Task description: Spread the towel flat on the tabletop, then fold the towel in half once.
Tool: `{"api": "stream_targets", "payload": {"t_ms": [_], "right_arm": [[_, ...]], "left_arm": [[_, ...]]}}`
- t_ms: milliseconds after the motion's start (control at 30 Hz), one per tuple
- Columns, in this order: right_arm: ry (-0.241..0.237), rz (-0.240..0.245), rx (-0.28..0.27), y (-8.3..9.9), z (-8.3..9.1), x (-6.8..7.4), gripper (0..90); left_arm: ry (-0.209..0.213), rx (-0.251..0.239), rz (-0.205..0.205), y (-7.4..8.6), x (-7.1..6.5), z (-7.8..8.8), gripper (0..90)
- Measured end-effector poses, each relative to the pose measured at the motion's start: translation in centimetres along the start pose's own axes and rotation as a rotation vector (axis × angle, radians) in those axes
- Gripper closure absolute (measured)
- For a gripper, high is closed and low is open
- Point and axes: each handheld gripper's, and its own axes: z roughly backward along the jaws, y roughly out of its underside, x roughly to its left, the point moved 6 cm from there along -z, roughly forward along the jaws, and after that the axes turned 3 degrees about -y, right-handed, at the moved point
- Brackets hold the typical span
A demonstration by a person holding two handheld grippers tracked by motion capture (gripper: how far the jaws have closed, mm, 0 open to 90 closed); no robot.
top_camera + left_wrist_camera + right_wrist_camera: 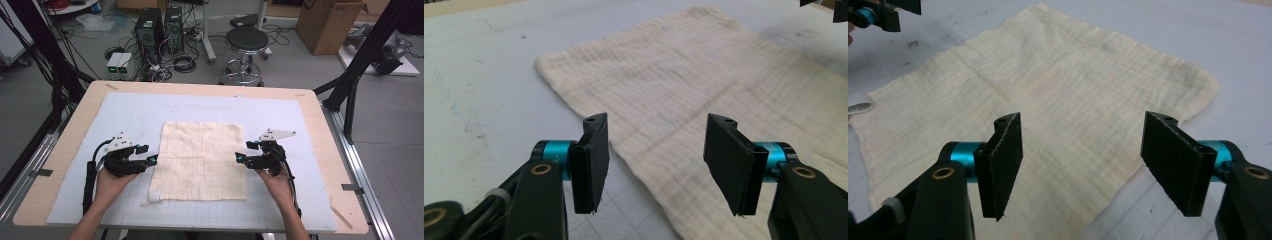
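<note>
Pale blue matting covers my worktop (75,125); on it a cream, crinkled cloth (200,160) lies flat. My left tool (150,156) and right tool (242,152) gape empty.

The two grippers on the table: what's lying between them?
A cream cloth lies flat on the pale mat, between the left gripper and right gripper, each at one side edge. The high view shows this.

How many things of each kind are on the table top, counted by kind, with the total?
Cream cloth: 1
Pale grey mat under it: 1
Hand-held claw: 2, left claw and right claw, both open
Total: 4
</note>
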Motion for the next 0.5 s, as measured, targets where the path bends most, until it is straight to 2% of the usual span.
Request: {"api": "stream_targets", "payload": {"t_ms": [233, 333, 433, 500], "right_arm": [[0.002, 0.002, 0.005, 0.0, -0.1, 0.0, 32.8], [0.007, 0.011, 0.013, -0.3, -0.1, -0.1, 32.8], [0.015, 0.023, 0.017, -1.0, -0.1, -0.2, 32.9], [0.015, 0.022, 0.022, -1.5, -0.2, -0.4, 32.9]], "left_arm": [[0.004, -0.009, 0.007, -0.1, 0.1, 0.0, 43.3], [0.005, -0.003, 0.025, -0.4, 0.2, -0.2, 43.4], [0.001, 0.011, 0.027, -0.9, 0.5, -0.5, 43.1], [-0.002, 0.003, 0.031, -1.5, 0.6, -0.7, 42.9]]}}
